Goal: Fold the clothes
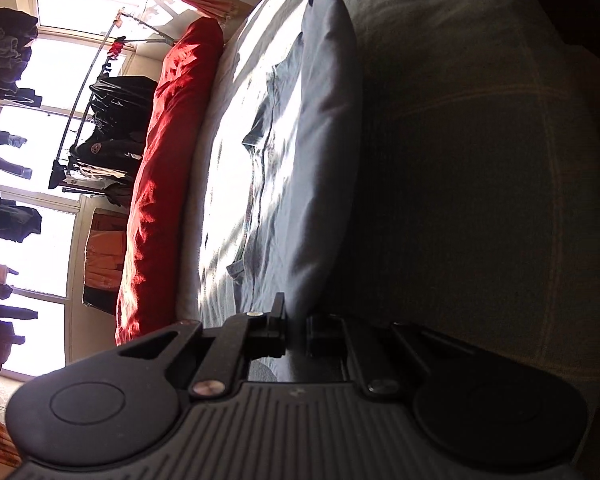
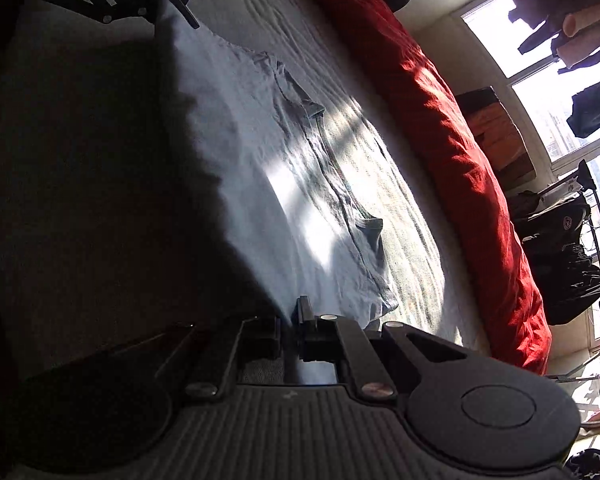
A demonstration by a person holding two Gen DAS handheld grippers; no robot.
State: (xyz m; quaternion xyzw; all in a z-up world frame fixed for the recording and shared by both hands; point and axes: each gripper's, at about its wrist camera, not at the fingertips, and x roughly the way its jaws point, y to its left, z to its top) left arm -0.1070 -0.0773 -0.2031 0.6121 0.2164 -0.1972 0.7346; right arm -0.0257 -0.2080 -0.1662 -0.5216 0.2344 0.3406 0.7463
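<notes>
The light-blue shirt (image 2: 284, 168) lies on the bed (image 2: 400, 216) beside the red duvet (image 2: 440, 120), one edge lifted. Left hand-held gripper (image 1: 296, 334) and right hand-held gripper (image 2: 290, 330) each pinch that edge. Soft, light cloth likely sags; corners seem the best hold.

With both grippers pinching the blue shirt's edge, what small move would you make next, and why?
Probably carry the raised edge across toward the red duvet and lay it down. The left gripper and right gripper are each shut on a corner of the shirt, the held edge is lifted, and the rest, sleeves included, lies flat on the bed.
</notes>
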